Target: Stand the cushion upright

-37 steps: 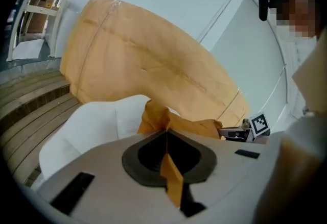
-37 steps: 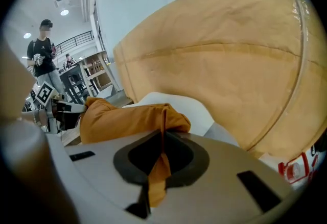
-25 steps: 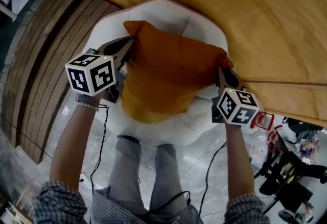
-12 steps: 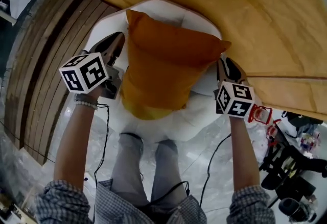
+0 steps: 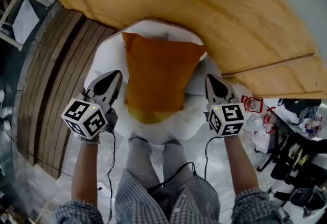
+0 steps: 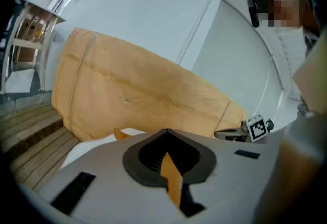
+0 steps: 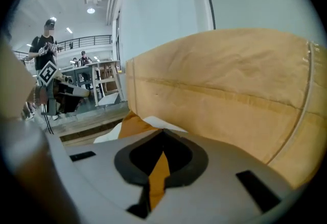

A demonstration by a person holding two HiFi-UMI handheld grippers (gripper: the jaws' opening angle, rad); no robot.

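Here we are counting one orange cushion (image 5: pixel 158 72), one white round seat (image 5: pixel 153 130), one tan padded back (image 5: pixel 204 8) behind it, and two tools. The cushion is standing on the seat between the tools, its top edge leaning back toward the tan padding. We are holding the left tool (image 5: pixel 113 76) just beside its left edge and the right tool (image 5: pixel 210 79) just beside its right, neither touching it. Both tools are sitting with jaws pressed together, pinching nothing.
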